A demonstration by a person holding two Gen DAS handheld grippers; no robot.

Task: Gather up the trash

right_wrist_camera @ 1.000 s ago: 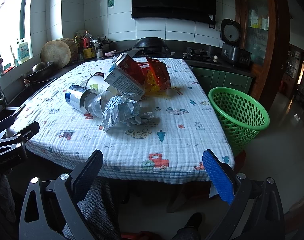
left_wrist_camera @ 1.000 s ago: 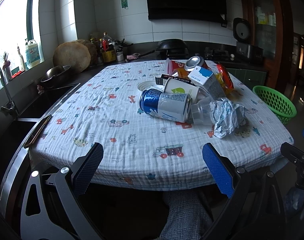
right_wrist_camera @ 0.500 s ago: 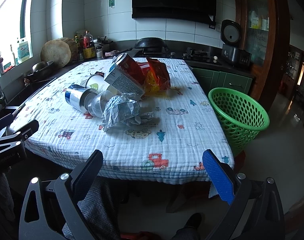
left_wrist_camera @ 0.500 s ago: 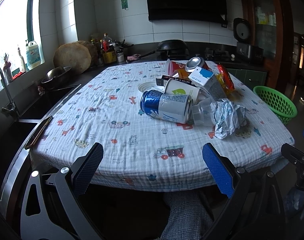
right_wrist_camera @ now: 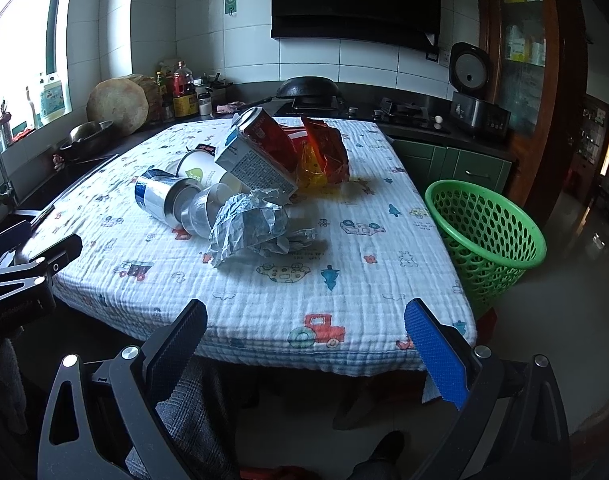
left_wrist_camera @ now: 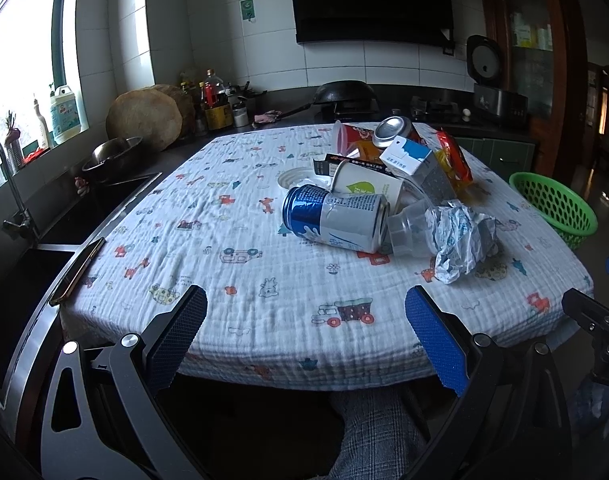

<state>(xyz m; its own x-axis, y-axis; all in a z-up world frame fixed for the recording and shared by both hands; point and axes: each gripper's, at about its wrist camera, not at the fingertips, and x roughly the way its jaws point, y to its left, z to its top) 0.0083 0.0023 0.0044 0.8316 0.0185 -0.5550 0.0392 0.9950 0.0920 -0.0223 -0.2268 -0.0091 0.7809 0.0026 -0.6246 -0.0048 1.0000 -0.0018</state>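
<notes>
A heap of trash lies on the patterned tablecloth (left_wrist_camera: 240,248): a blue and silver can (left_wrist_camera: 336,216) on its side, a paper cup (left_wrist_camera: 368,190), a clear plastic cup (left_wrist_camera: 408,228), a crumpled wrapper (left_wrist_camera: 462,242), a blue and white carton (left_wrist_camera: 414,162), a red can (right_wrist_camera: 268,136) and an orange snack bag (right_wrist_camera: 324,156). A green mesh basket (right_wrist_camera: 484,236) stands on the floor right of the table. My left gripper (left_wrist_camera: 306,334) is open before the table's near edge, well short of the can. My right gripper (right_wrist_camera: 306,334) is open too, short of the wrapper (right_wrist_camera: 248,228).
A sink (left_wrist_camera: 44,240) with a tap and a phone (left_wrist_camera: 78,272) on its rim lie left of the table. The counter behind holds bottles, a wok (left_wrist_camera: 344,94) and a rice cooker (right_wrist_camera: 474,92). A person's checked trouser leg (left_wrist_camera: 372,428) shows under the table.
Both grippers stay open. The left wrist view has drifted a little closer to the table; the right wrist view is almost unchanged.
</notes>
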